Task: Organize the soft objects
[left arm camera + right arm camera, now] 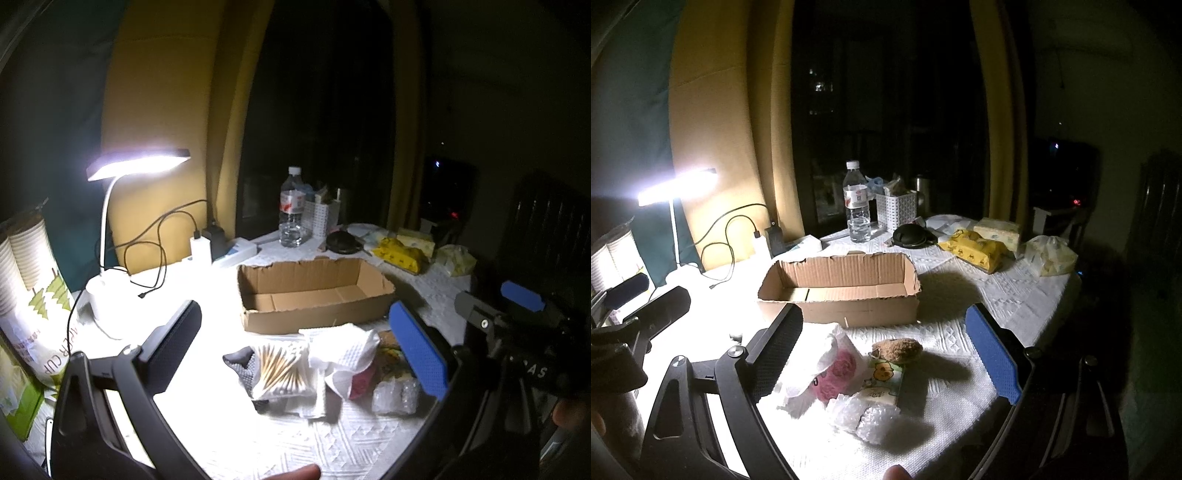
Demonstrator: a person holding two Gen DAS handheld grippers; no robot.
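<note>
**On the lit white tablecloth: soft goods, unsorted**

Nearest: left gripper (295,343) and right gripper (886,347), both spread wide, holding nothing. Between the fingers: cotton swab pack (282,365), white cloth (343,350), bubble wrap (864,415), brown plush (897,349). Beyond, apart: cardboard box (842,291). Farthest: water bottle (857,201).

In front of me the open cardboard box (842,291) sits upright with nothing inside. Heaped just before it: a swab packet (282,365), white cloth (341,349), pink bundle (836,373), tissue pack (882,382), bubble wrap (864,415), brown plush (897,349).
</note>
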